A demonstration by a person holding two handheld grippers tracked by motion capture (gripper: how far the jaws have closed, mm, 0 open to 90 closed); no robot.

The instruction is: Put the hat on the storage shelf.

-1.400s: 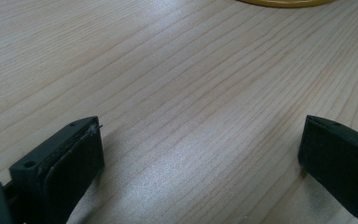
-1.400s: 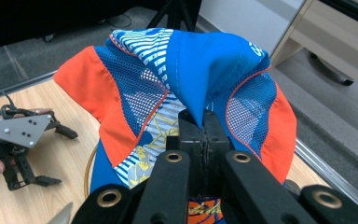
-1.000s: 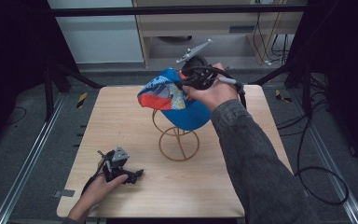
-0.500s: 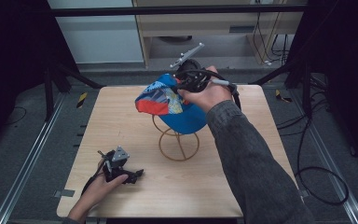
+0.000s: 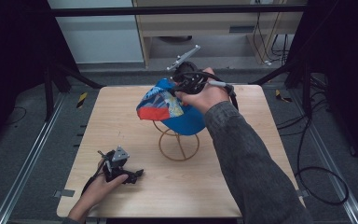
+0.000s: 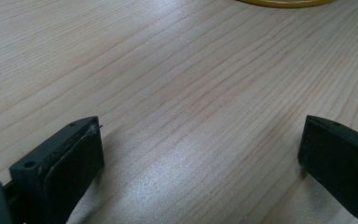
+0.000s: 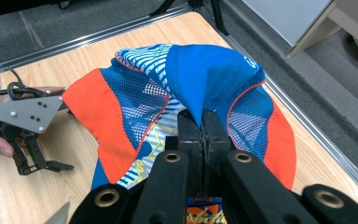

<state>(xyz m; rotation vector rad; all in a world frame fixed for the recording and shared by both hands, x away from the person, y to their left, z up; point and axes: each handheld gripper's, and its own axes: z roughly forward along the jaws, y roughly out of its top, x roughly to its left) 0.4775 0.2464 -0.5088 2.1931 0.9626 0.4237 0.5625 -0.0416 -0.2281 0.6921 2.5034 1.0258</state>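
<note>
A blue cap (image 5: 170,106) with orange and patterned panels hangs over the top of a gold wire stand (image 5: 179,143) at the table's middle. My right gripper (image 5: 181,91) is shut on it from the far side. In the right gripper view its jaws (image 7: 203,123) pinch a fold of the cap's (image 7: 205,74) blue fabric. My left gripper (image 5: 137,176) rests on the table near the front left, open and holding nothing. In the left gripper view its jaws (image 6: 200,126) stand wide apart over bare wood, with the stand's ring (image 6: 284,2) at the top edge.
The wooden table (image 5: 242,186) has free room on its right and front. Metal rails run along both sides on the floor. A desk and cables (image 5: 317,186) lie beyond and to the right. The left gripper (image 7: 28,140) appears to the cap's left in the right gripper view.
My right gripper has carried the cap slightly left and toward the person over the stand. The left gripper has stayed in place.
</note>
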